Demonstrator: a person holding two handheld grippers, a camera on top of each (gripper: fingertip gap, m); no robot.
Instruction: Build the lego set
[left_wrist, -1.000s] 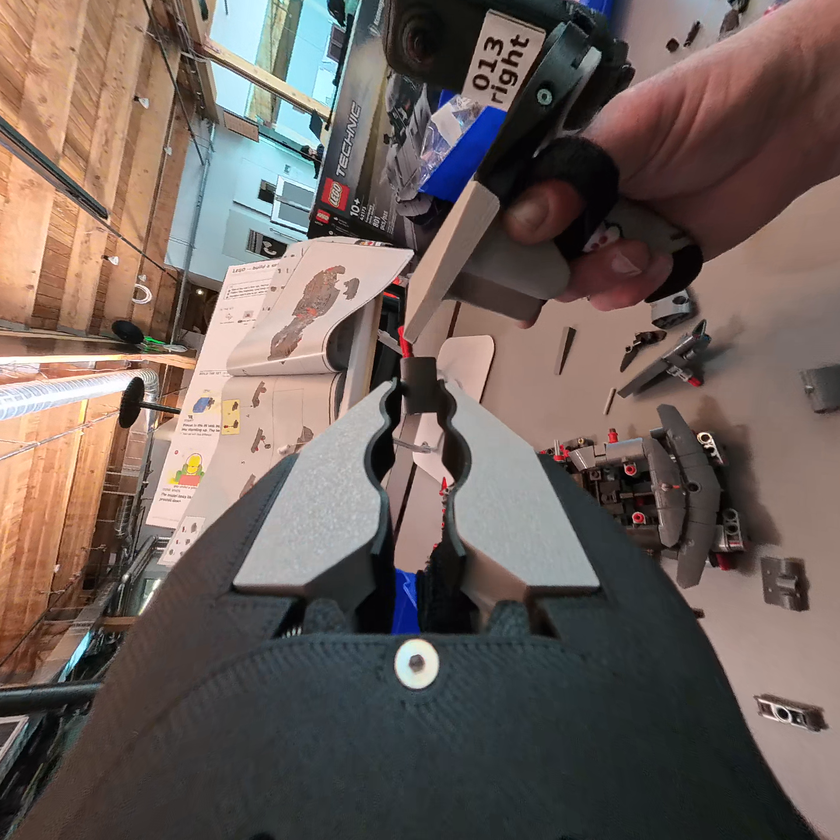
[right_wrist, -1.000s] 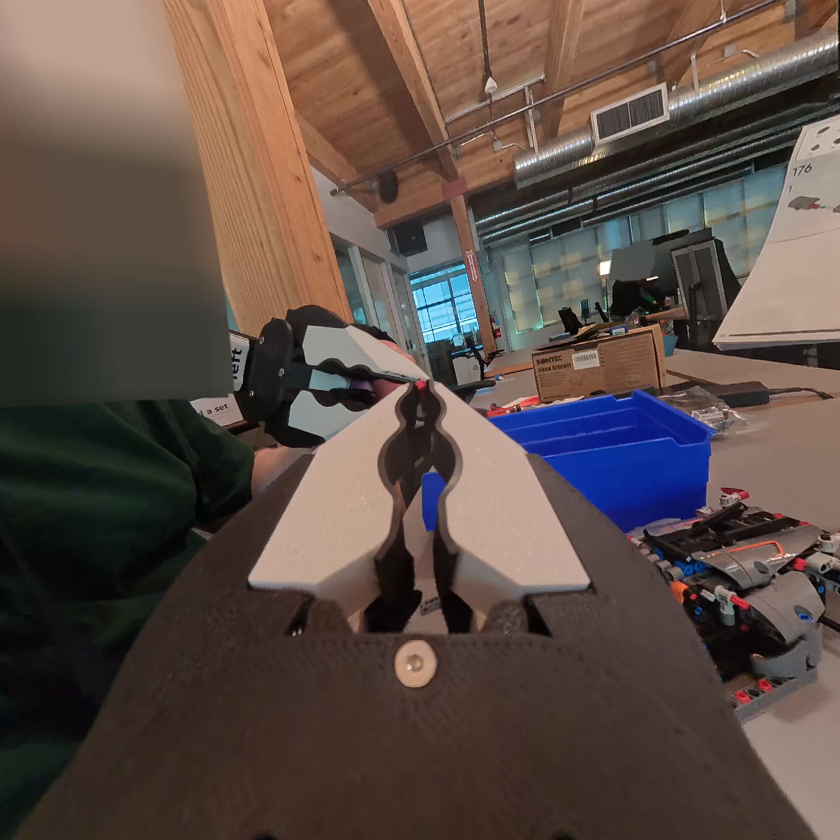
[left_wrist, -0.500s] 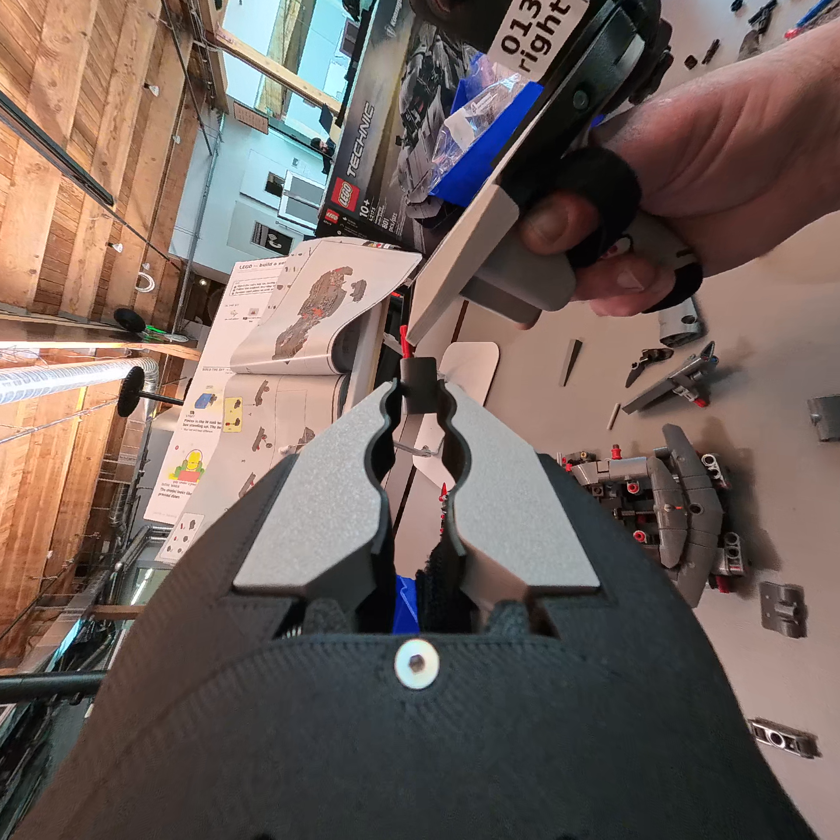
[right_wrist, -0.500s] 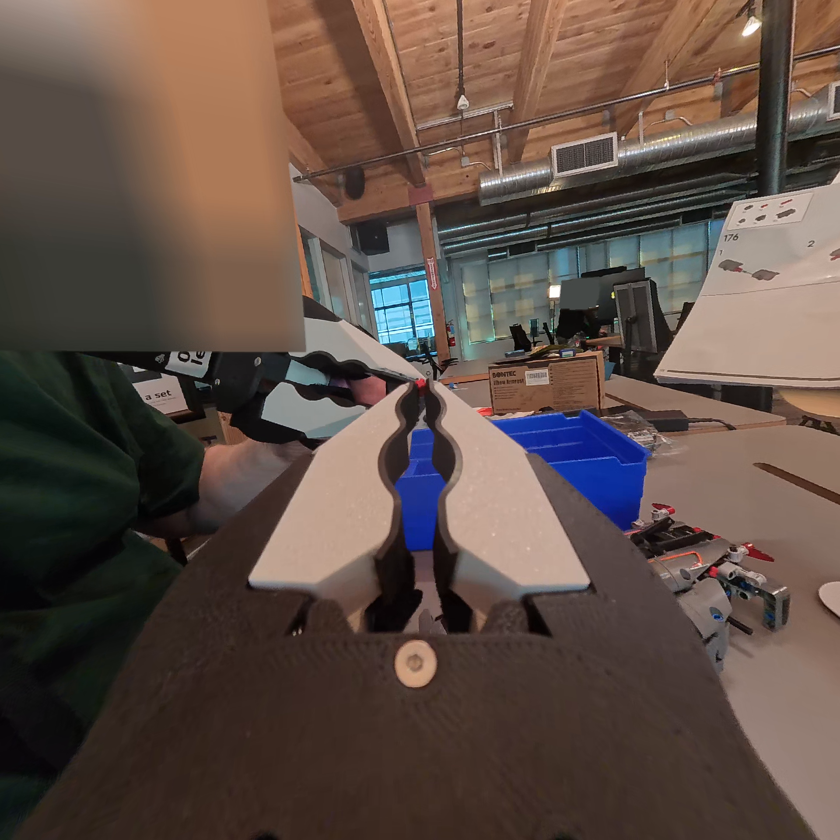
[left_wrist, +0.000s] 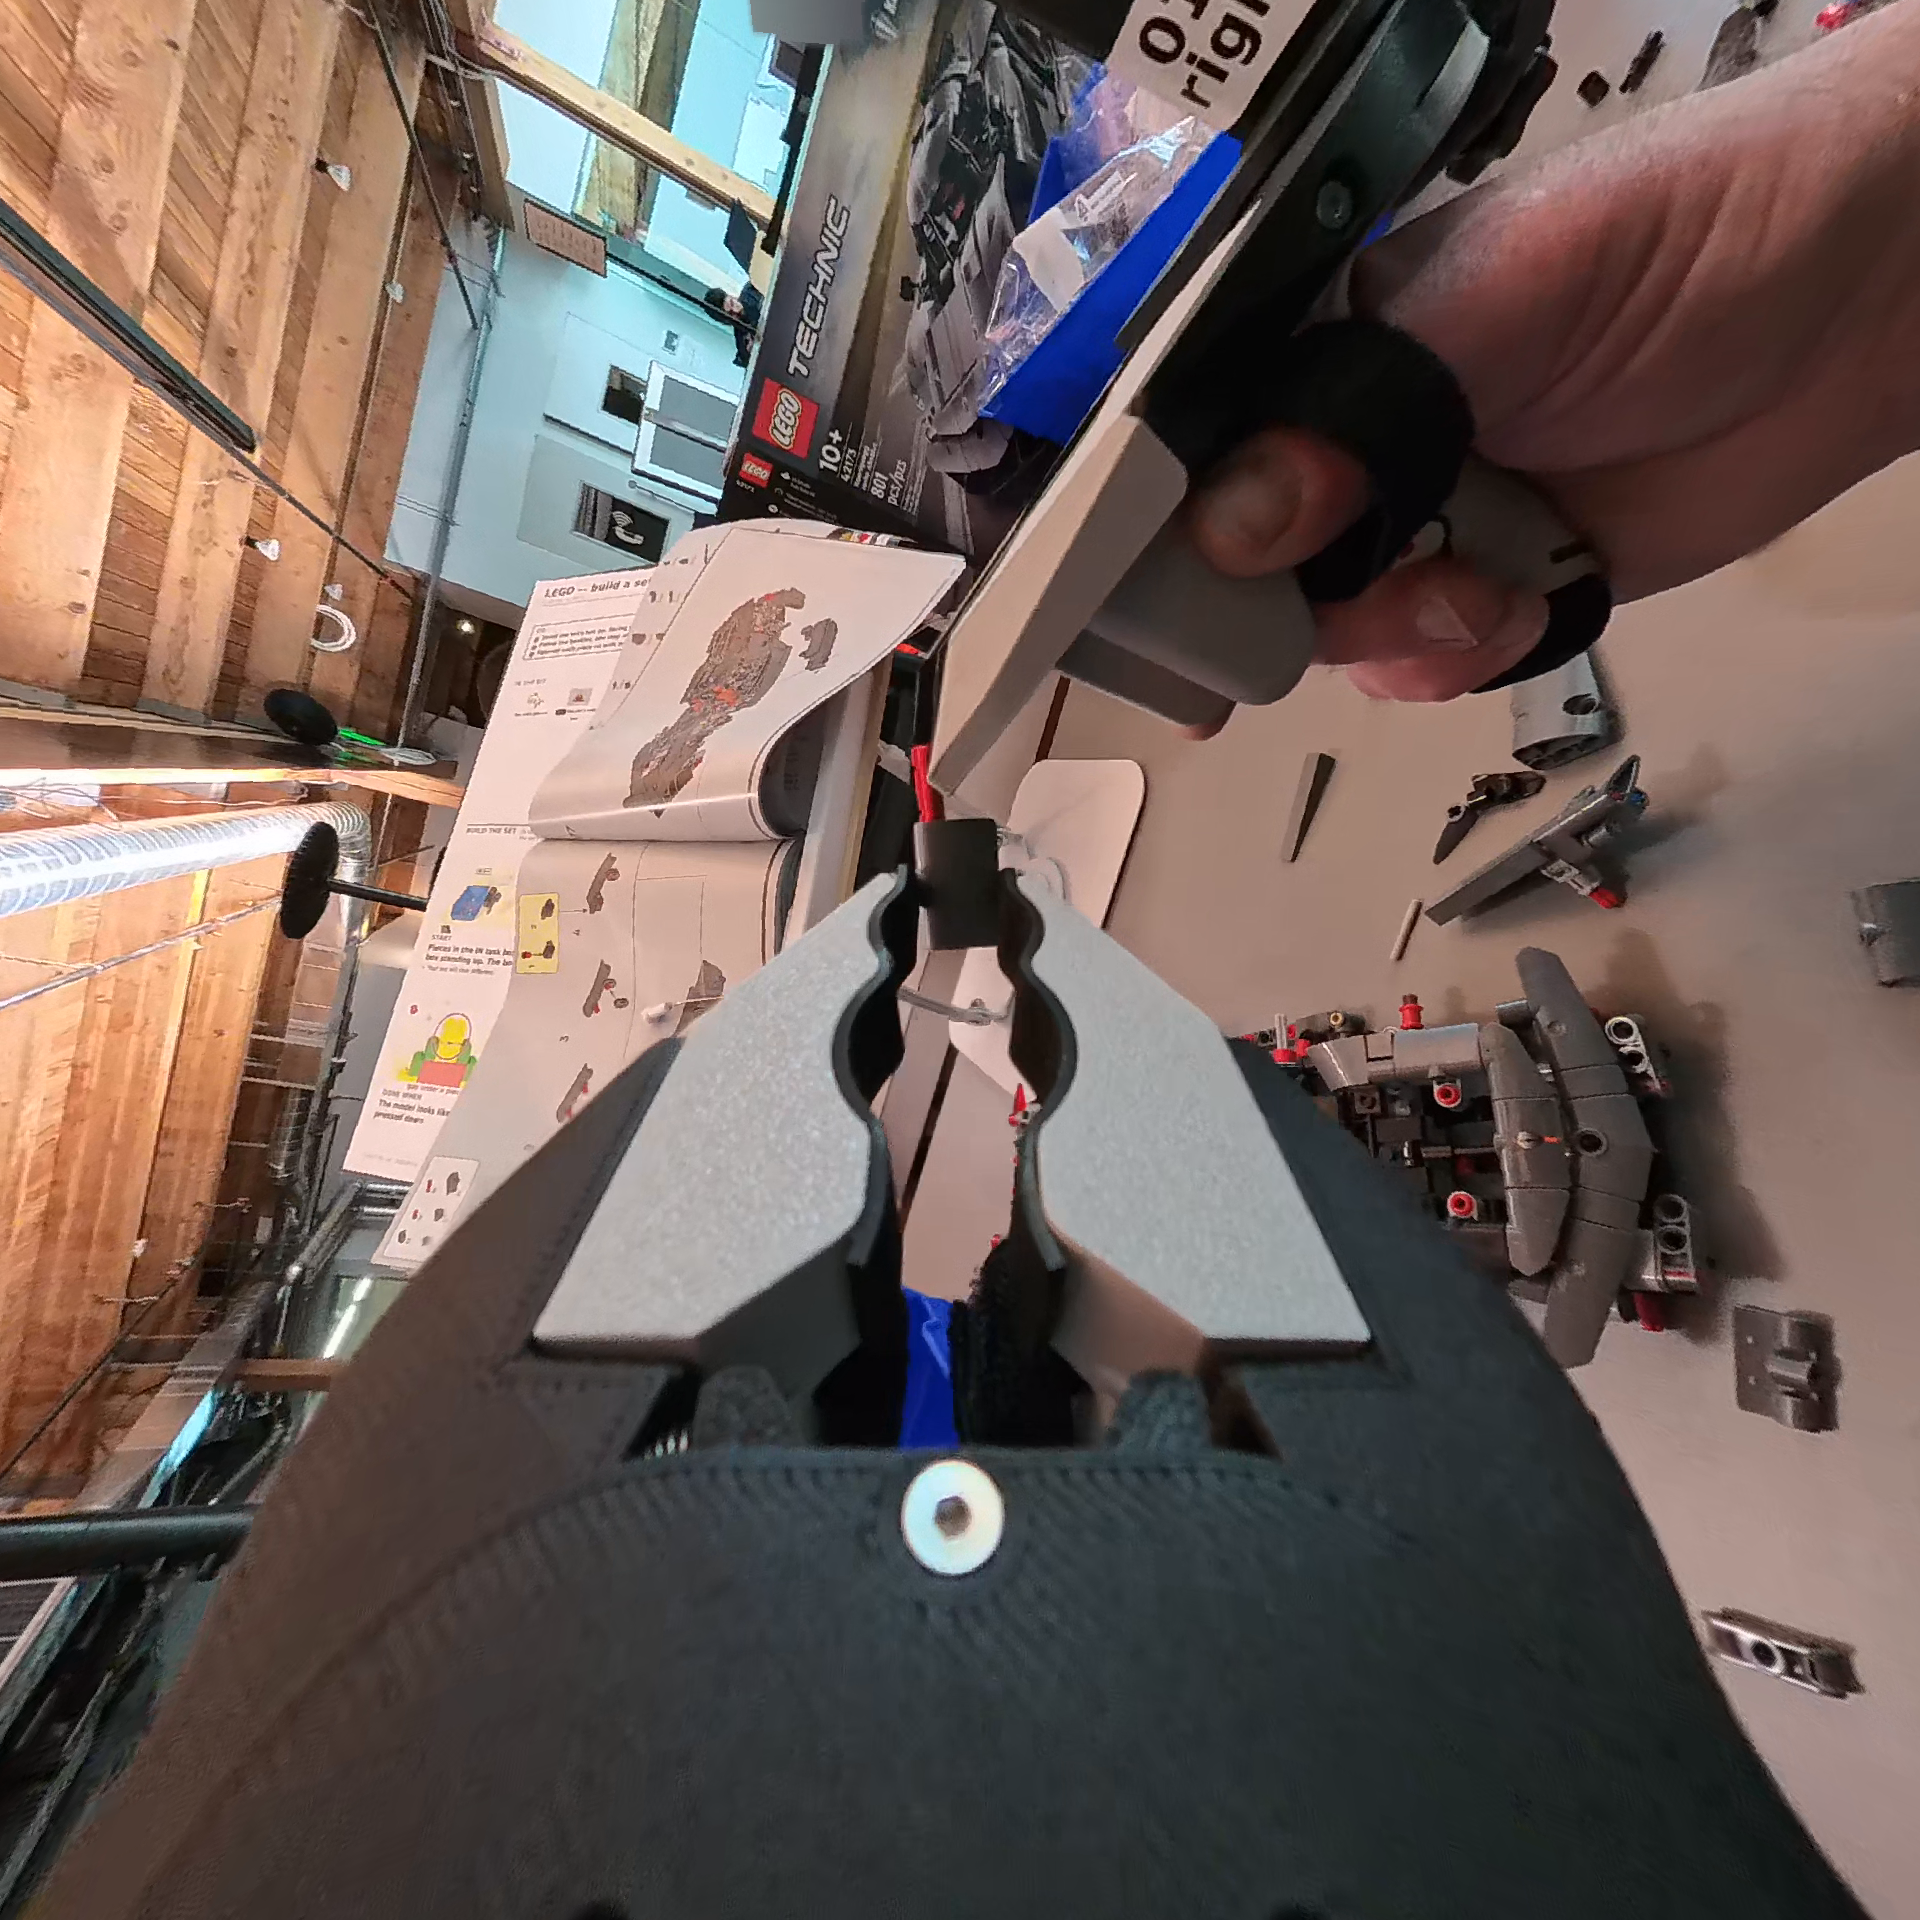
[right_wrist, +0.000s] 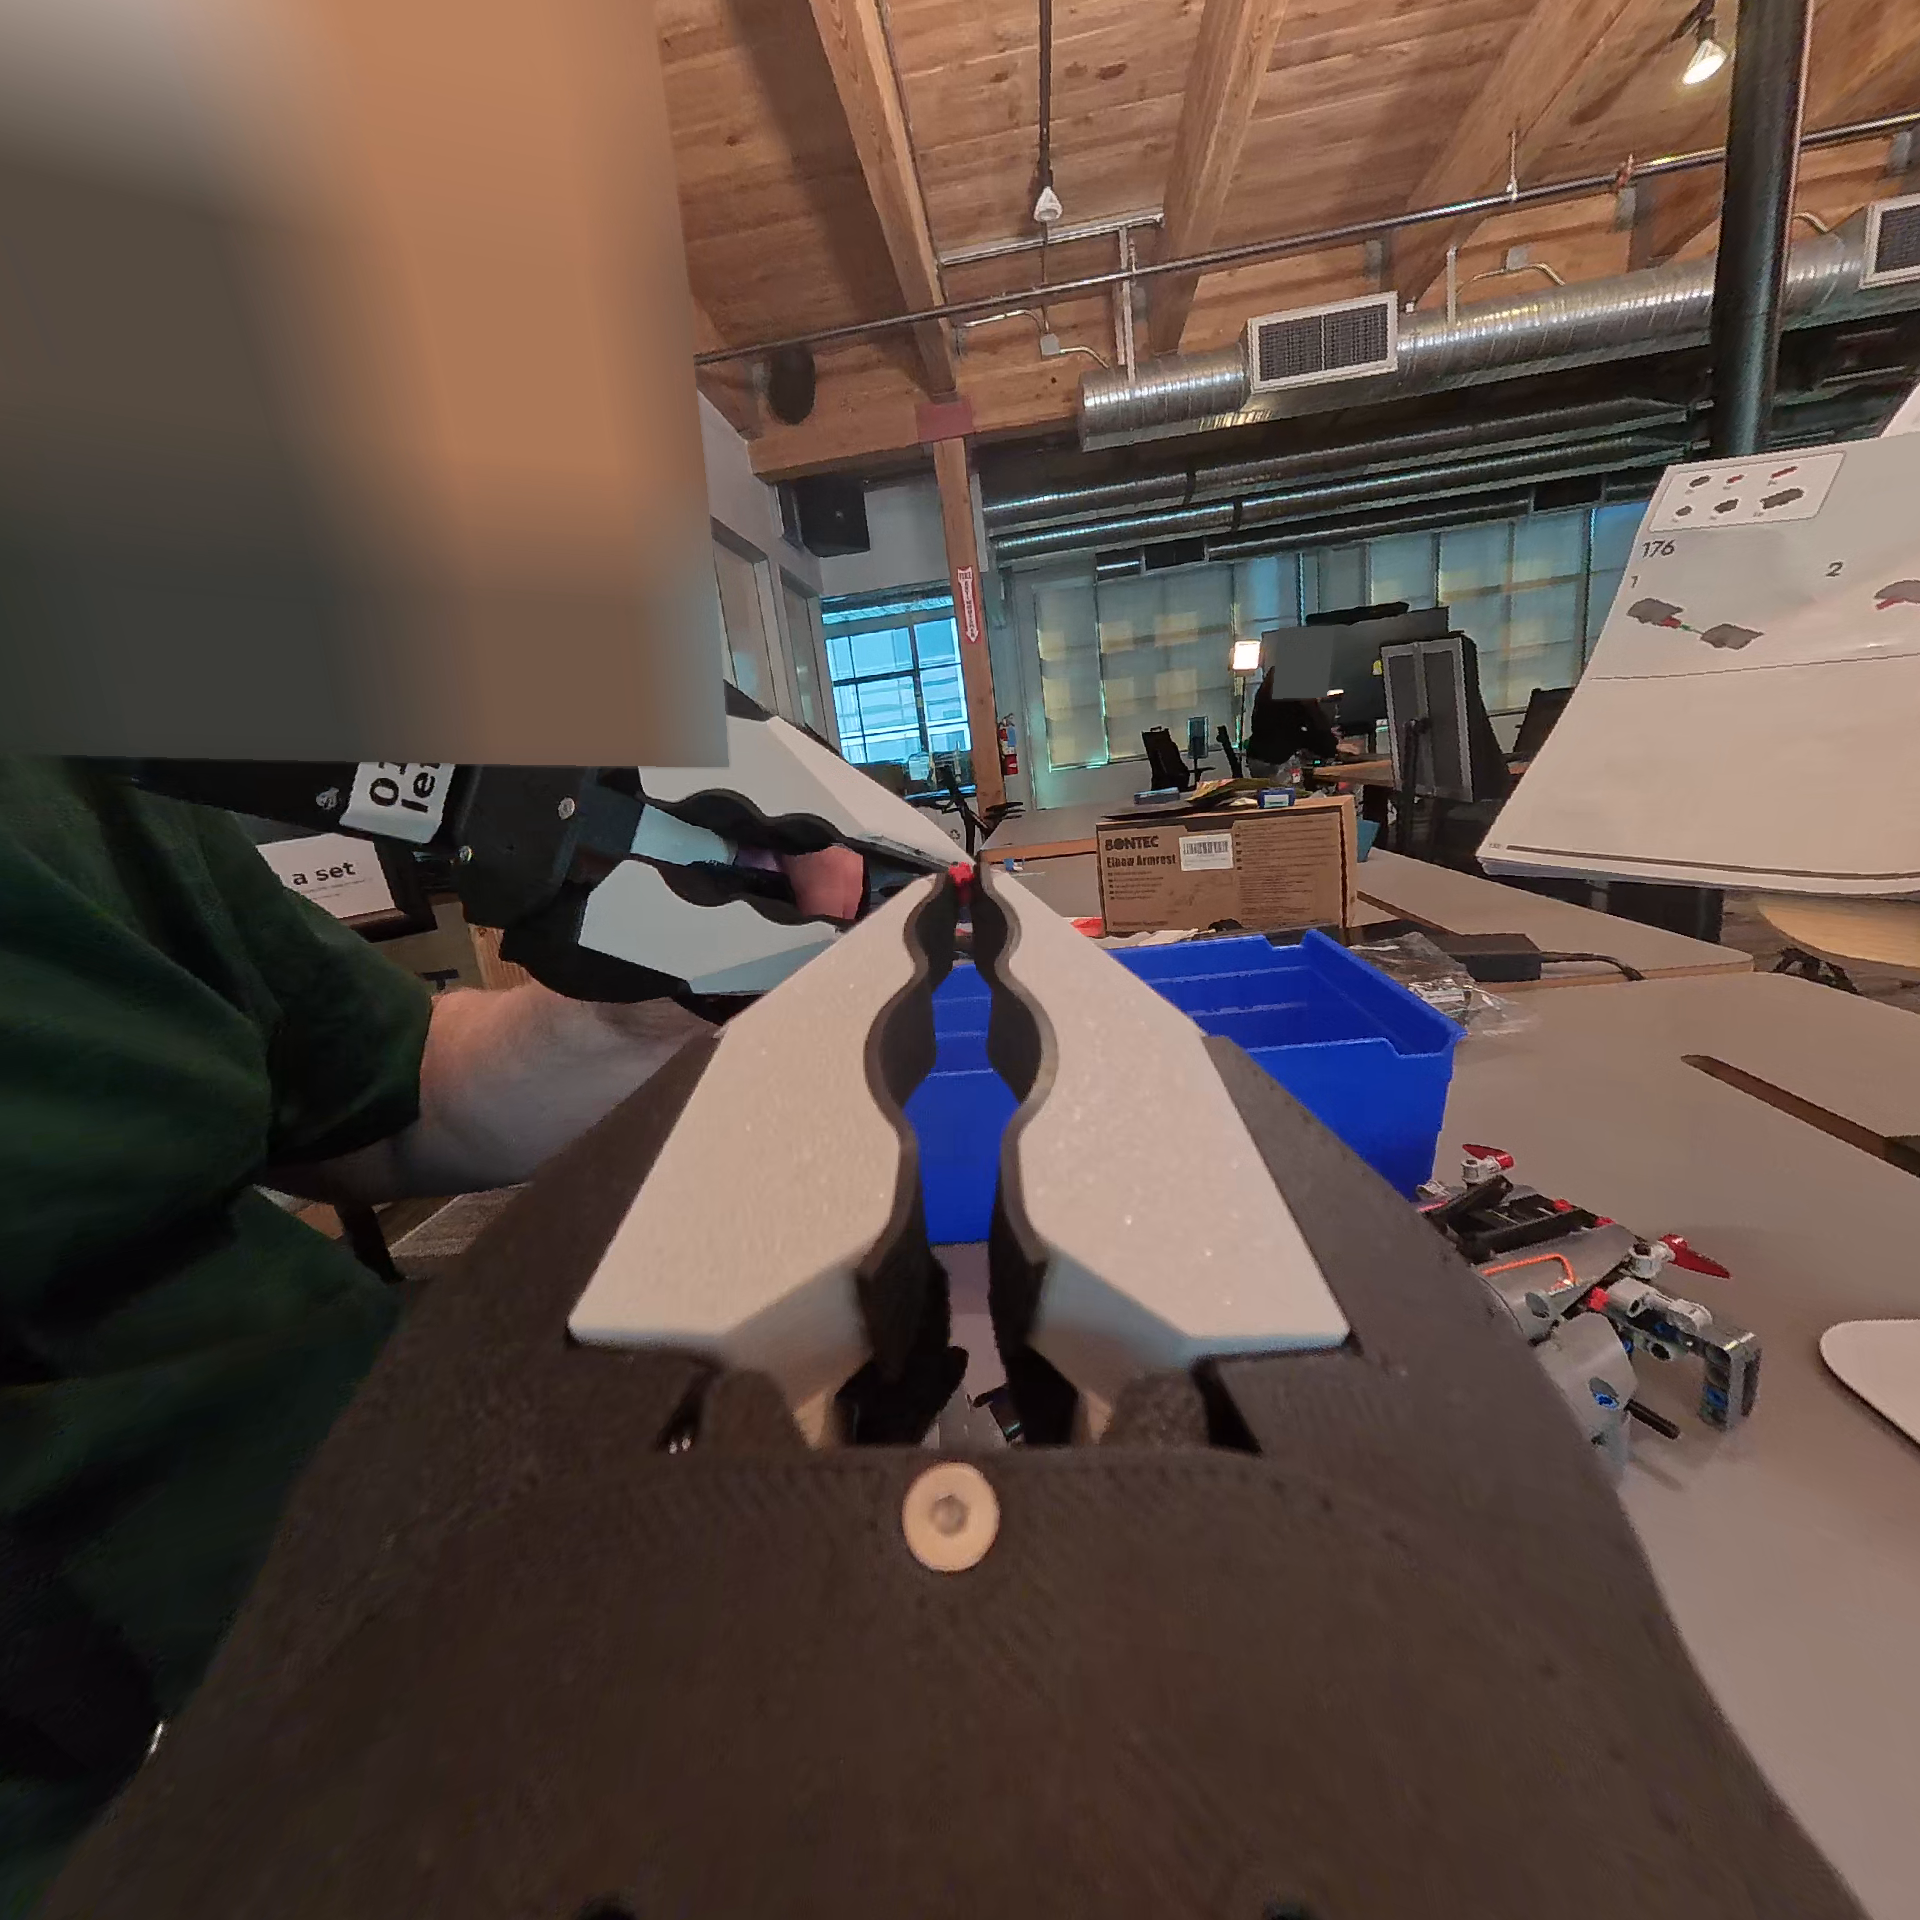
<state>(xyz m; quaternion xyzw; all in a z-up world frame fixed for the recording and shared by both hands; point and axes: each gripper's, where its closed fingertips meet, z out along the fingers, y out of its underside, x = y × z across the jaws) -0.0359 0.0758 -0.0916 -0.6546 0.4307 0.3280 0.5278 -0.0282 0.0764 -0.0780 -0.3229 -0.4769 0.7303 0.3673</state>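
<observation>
Matt grey table (left_wrist: 1351, 644), glossy blue plastic bin (right_wrist: 1340, 1049), rough wooden ceiling (right_wrist: 1299, 114)

Printed lettering is showing on the dark set box (left_wrist: 831, 343), the open instruction booklet (left_wrist: 727, 675) and the sheet (left_wrist: 468, 914) behind it. It is also showing on a white label (left_wrist: 1195, 62) on the right gripper (left_wrist: 940, 769) — likewise on a cardboard box (right_wrist: 1226, 862) and a red strip sign (right_wrist: 966, 603) on a post.

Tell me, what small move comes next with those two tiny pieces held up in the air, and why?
Probably push them together: the left gripper pinches a small black piece, the right gripper a red pin, tips nearly meeting, pin at the piece's end.
</observation>
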